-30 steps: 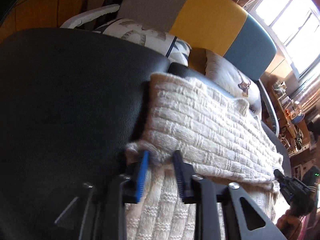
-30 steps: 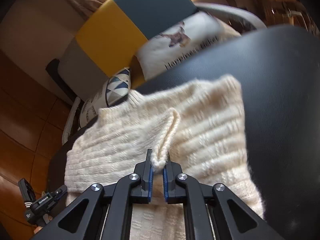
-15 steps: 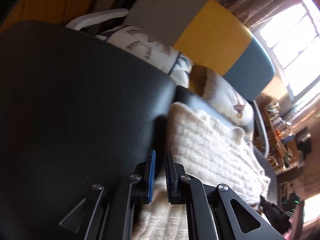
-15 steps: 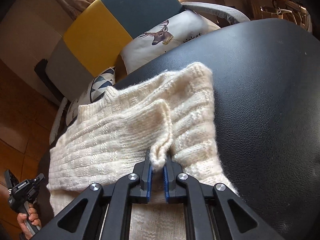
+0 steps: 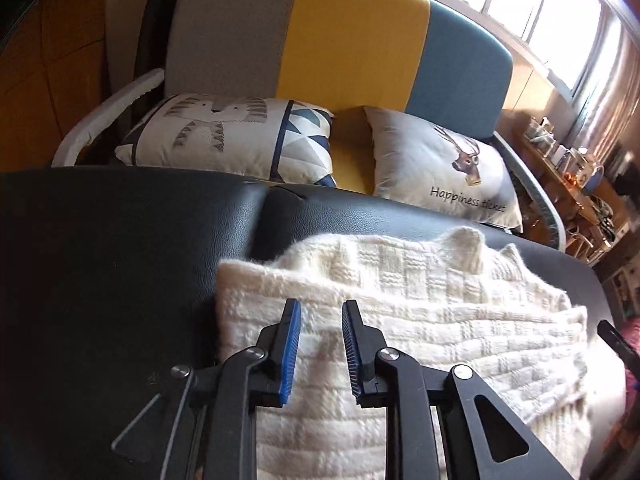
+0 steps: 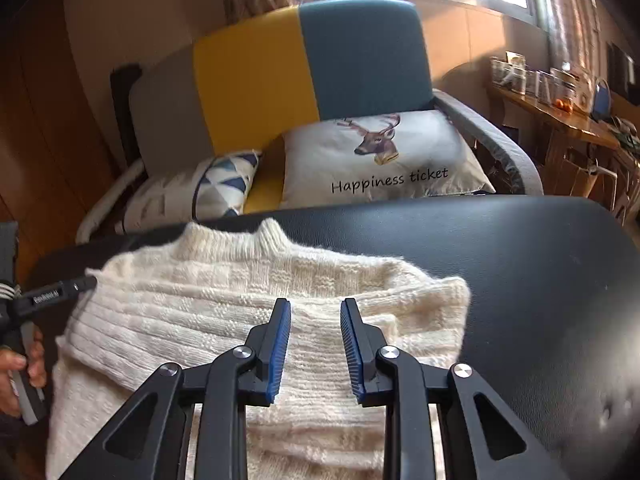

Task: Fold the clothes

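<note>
Cream knitted sweater [image 5: 400,312] spread on black padded table [image 5: 120,260], sleeves folded across the body, collar [image 6: 272,236] pointing toward the sofa [image 6: 280,72]. Left gripper [image 5: 320,312] above the sweater's left part, jaws parted wide, holding nothing. Right gripper [image 6: 315,312] above the right part, jaws likewise wide and empty. Two cushions on the sofa behind: deer cushion [image 6: 384,160] and triangle-patterned cushion [image 5: 240,136].
</note>
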Tool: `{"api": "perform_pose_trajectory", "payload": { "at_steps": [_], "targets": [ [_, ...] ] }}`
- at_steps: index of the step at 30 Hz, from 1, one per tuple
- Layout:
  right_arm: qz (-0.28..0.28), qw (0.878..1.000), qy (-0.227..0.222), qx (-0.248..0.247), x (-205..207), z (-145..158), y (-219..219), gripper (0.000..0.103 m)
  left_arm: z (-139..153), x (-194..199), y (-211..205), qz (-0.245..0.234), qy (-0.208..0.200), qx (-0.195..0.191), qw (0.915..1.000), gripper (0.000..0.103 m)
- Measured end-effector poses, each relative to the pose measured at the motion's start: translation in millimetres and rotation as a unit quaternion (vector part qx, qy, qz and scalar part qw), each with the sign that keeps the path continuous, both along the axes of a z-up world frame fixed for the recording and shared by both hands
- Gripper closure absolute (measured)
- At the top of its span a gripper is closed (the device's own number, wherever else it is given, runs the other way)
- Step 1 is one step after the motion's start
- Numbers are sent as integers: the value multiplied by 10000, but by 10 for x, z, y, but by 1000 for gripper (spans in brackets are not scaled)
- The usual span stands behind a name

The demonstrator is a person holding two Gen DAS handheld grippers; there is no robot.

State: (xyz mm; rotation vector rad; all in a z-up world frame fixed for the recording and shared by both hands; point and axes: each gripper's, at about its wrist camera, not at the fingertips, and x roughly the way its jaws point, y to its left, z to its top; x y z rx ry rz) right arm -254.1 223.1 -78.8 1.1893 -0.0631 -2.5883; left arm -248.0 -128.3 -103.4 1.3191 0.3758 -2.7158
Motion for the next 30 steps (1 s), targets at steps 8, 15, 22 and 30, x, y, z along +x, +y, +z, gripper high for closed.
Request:
{"api": "perform_pose_trajectory", "payload": {
  "at_steps": [8, 15, 22, 30],
  "targets": [
    [-68, 9991, -202, -373, 0, -529, 160, 78, -293, 91, -128, 247, 233, 64, 9994, 72],
    [-45, 9992, -184, -347, -3, -486, 142, 78, -130, 488, -534, 785, 523, 971, 9908, 71],
    [203, 9993, 187, -237, 280, -149, -42, 76, -132, 923, -450, 123, 499, 387, 9979, 71],
    [168, 9998, -105, -52, 492, -485, -52, 76, -354, 1035, -293, -193, 241, 117, 9995, 63]
  ]
}}
